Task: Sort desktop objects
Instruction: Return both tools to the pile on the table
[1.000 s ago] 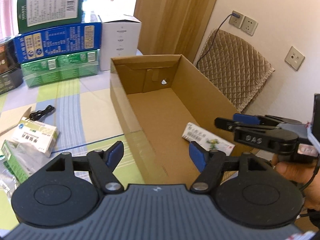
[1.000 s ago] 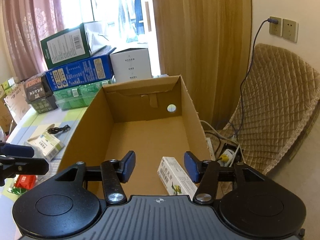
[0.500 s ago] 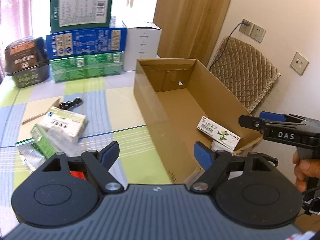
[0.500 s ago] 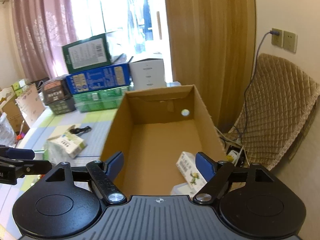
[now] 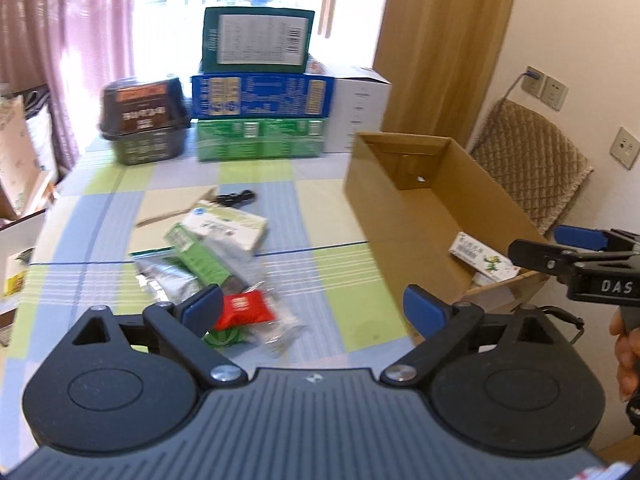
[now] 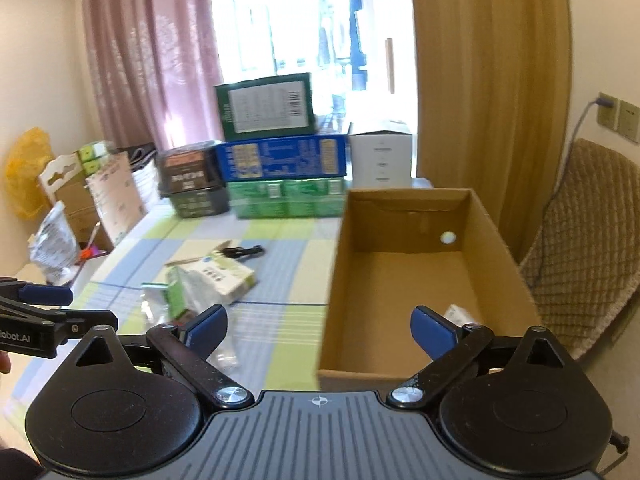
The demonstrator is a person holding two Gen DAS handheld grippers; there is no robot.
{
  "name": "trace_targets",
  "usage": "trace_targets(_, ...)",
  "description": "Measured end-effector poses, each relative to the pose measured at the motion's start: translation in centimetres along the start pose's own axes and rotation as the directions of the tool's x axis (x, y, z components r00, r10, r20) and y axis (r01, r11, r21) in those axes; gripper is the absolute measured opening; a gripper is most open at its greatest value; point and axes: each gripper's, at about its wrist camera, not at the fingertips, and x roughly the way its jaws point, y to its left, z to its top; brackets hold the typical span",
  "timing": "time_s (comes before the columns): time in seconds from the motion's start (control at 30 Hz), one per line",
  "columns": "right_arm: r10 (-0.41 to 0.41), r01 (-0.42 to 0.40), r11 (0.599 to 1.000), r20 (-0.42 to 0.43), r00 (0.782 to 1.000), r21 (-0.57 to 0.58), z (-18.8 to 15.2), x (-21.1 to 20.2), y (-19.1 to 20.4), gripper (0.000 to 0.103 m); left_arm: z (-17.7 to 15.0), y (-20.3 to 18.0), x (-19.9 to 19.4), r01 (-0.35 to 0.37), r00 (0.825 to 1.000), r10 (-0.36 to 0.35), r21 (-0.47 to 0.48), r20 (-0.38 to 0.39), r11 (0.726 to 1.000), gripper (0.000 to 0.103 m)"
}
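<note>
Counted: one open brown cardboard box (image 5: 404, 216), one white medicine carton (image 5: 482, 258) inside, one red sachet (image 5: 242, 307), one black cable (image 5: 236, 197).

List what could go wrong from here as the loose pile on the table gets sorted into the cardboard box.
1. The pile is tangled: the red packet, green box and foil pouch overlap, so one grab may drag its neighbours along.
2. The cardboard box sits at the table's edge, and a knock might shift it off.
3. The left gripper and right gripper, both empty with jaws opening, are close together and could collide over the pile.
</note>
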Motion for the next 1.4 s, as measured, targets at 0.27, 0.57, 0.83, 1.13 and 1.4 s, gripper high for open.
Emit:
trace_targets(0.27, 0.042, -0.042, 0.999, 0.002, 0.999, -0.013, 0.0, 0.2, 3.1, 0.101, -2.0, 3.4, -2.9, -0.107, 0.994, 0.107, -0.022, 0.022, 0.994, 0.102)
trace_targets(0.57, 0.098, -0.099, 0.995, -0.021, 0.995, -0.035, -0.5, 1.7, 6.1, 0.101, -4.1, 7.9, -5.2, -0.230, 0.973, 0.231, -0.037, 0.027, 0.973, 0.102)
trace_targets(0.83, 0.129, -0.135, 0.987, -0.071, 0.989, -0.088, -1.6, 3.9, 8.1, 0.101, -5.0, 10.7, -4.6, -0.254, 0.967, 0.254, -0.073, -0.007, 0.964, 0.102)
trace_targets(1.13, 0.145, -0.160, 0.982, -0.141, 0.979, -0.103, -2.0, 7.9, 9.4, 0.101, -5.5, 12.0, -0.8, -0.252, 0.968, 0.250, -0.078, -0.040, 0.965, 0.102)
trace_targets(1.4, 0.136, -0.171, 0.975, -0.224, 0.965, -0.143, -1.8, 12.0, 10.3, 0.101, -5.9, 13.2, 3.6, -0.248, 0.967, 0.244, -0.047, -0.075, 0.968, 0.102)
